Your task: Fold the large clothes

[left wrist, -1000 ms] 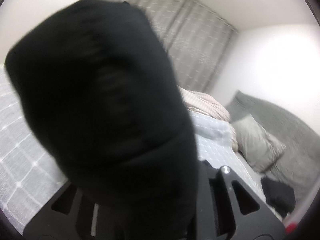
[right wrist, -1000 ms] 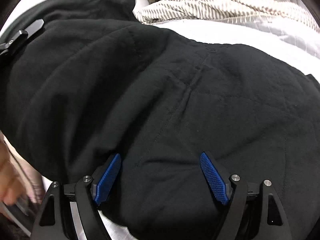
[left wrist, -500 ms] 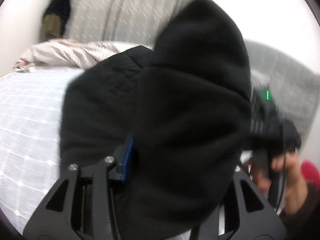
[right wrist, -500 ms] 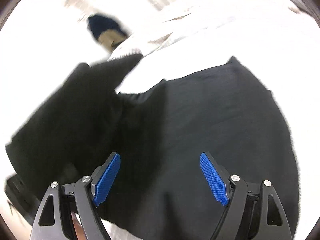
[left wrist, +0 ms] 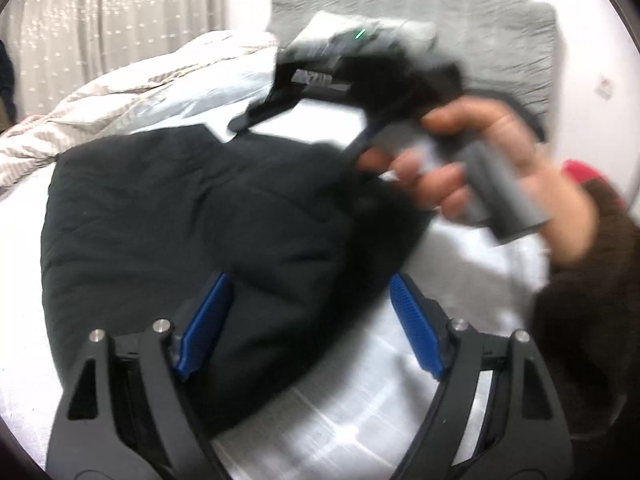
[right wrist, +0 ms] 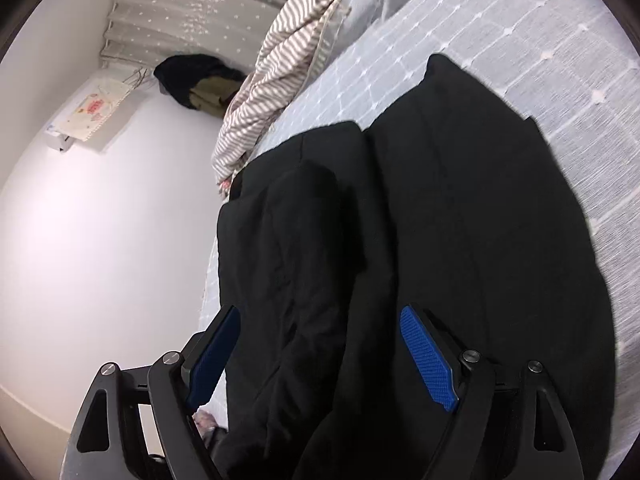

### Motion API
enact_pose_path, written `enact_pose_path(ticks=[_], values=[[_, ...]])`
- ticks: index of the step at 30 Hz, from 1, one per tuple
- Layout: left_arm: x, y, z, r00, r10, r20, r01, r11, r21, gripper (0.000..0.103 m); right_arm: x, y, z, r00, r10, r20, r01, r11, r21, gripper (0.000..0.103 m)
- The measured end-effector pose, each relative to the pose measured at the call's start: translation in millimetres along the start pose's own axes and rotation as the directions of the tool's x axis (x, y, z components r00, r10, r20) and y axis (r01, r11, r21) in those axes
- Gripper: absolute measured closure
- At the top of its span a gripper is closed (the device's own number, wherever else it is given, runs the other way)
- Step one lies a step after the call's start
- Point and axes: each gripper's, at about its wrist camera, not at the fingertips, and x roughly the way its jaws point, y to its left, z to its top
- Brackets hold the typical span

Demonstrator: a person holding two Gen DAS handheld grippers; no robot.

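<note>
Jacket [left wrist: 180, 232] down on the bed [right wrist: 500, 32], black and quilted, a folded sleeve heaped along its near edge in the right wrist view. Left hand-held gripper [left wrist: 308, 324] is letting go: its jaws are opening, blue pads clear of the cloth on both sides, a fold of jacket lying loose between them. Right hand-held gripper [right wrist: 320, 356] is spread wide too, gripping nothing, the heaped sleeve running between its fingers. From the left view the person's hand [left wrist: 492, 172] carries that right tool above the jacket's far side, badly blurred. To do this release well, I'd say draw the left tool straight back so no pad snags the padding, then press the fold flat before the next one. Compared with a second ago, big change: then the left jaws pinched a thick bundle raised right before the lens; now it is laid down and freed.
</note>
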Motion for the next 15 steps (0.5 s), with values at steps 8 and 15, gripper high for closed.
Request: enact_pose_path(ticks=[8,15], values=[[-73,60,14,0.989,-0.038,0.144,0.060,0.986,-0.155,0.011,3,12,-4,0.998,-0.036,-0.044,0.034,0.999,-0.042,0.018],[-52,116,-9,0.980,0.196,0.034,-0.168,0.907,-0.385,0.011,22,14,3,0.997,0.033,-0.076,-0.036,0.999,-0.035,0.018]])
